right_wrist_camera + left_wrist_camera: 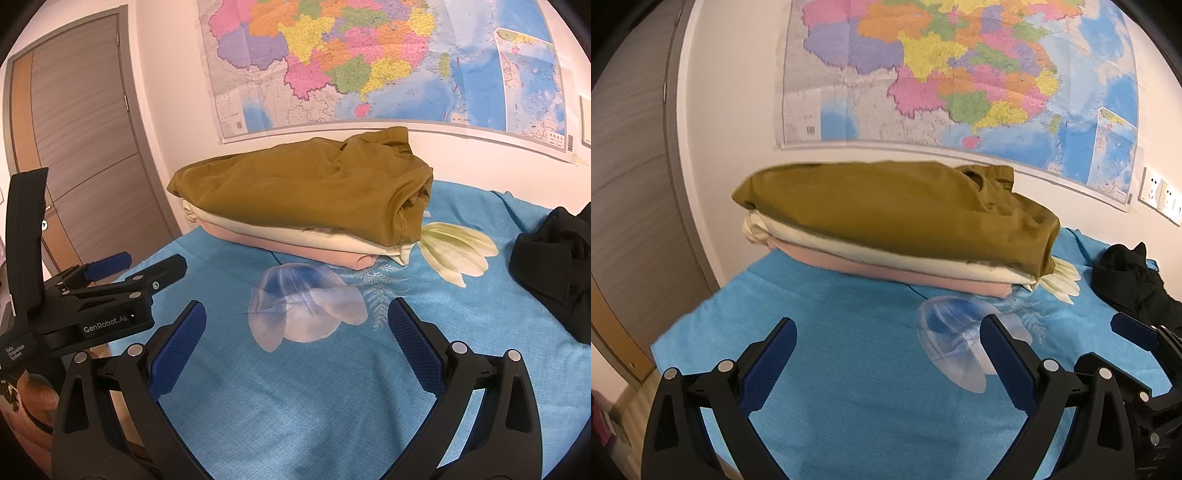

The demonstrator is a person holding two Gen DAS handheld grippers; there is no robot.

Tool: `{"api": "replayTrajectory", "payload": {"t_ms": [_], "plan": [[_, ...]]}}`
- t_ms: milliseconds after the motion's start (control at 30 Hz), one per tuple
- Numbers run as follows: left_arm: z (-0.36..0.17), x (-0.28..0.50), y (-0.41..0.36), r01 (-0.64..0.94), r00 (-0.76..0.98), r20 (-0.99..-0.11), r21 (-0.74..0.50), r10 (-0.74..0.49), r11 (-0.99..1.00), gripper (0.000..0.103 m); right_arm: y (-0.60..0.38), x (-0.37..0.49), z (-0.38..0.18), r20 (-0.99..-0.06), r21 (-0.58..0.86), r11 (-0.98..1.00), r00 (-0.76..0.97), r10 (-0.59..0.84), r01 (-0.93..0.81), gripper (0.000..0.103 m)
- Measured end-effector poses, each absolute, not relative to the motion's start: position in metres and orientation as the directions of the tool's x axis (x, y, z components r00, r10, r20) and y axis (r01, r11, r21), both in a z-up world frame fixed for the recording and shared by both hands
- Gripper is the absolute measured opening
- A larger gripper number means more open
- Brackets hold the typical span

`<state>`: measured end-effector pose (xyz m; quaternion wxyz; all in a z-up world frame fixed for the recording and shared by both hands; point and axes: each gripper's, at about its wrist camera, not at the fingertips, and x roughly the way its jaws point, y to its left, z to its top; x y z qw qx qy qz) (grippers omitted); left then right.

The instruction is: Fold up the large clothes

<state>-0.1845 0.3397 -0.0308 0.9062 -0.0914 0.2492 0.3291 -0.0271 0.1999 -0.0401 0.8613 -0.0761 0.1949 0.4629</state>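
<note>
Resting at about twelve o'clock from both grippers, a folded stack of clothes sits on the blue sheet (295, 387), close to the wall. An olive-brown garment (303, 188) lies on top, a cream one (325, 242) under it, and a pink one (317, 254) at the bottom, each touching the next. The top piece is bunched and creased at its right end.

The left gripper (888, 349) hovers above the sheet with its blue-padded fingers (768, 365) spread wide and nothing between them. The right gripper (295, 332) is likewise spread apart and empty, just above a printed pale jellyfish-like motif (303, 306) on the sheet. In the right wrist view the left gripper (140, 271) appears at nine o'clock, beside the right one.

A crumpled black garment (554, 266) lies unfolded on the sheet at about two o'clock, well apart from the stack. A printed pale-green flower (454, 251) shows just beside the stack's right end.

A colourful map (369, 62) hangs on the wall behind the stack, and a grey-brown door (81, 129) stands at ten o'clock.
</note>
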Motion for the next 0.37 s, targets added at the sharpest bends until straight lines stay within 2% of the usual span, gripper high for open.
{"api": "replayTrajectory", "payload": {"t_ms": [367], "plan": [[-0.0366,-0.177,0.332,-0.604,0.68,-0.537,-0.022,0.5,0.797,0.096,0.1932,-0.0266,-0.0407,-0.406,0.059,0.575,0.507,0.761,-0.816,0.097]]}}
